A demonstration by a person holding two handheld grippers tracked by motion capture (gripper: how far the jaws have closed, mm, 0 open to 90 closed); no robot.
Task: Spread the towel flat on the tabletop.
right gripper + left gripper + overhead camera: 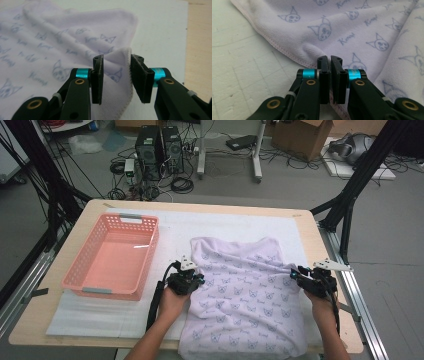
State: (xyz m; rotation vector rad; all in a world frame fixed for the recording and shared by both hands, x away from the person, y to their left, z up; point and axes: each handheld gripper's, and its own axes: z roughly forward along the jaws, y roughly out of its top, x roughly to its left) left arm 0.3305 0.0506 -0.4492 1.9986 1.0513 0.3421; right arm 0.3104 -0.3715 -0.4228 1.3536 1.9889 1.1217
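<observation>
A lavender towel printed with blue cat faces lies spread on the white foam mat, its near end hanging over the table's front edge. My left gripper sits at the towel's left hem. In the left gripper view the towel puckers at the tips of that gripper, whose jaws are pressed together on the hem. My right gripper is at the towel's right edge. In the right gripper view a raised fold of towel stands between the spread jaws of the right gripper.
A pink plastic basket stands on the mat to the left of the towel, close to my left gripper. Bare mat runs along the back. The wooden table ends just right of my right hand, by a metal rail.
</observation>
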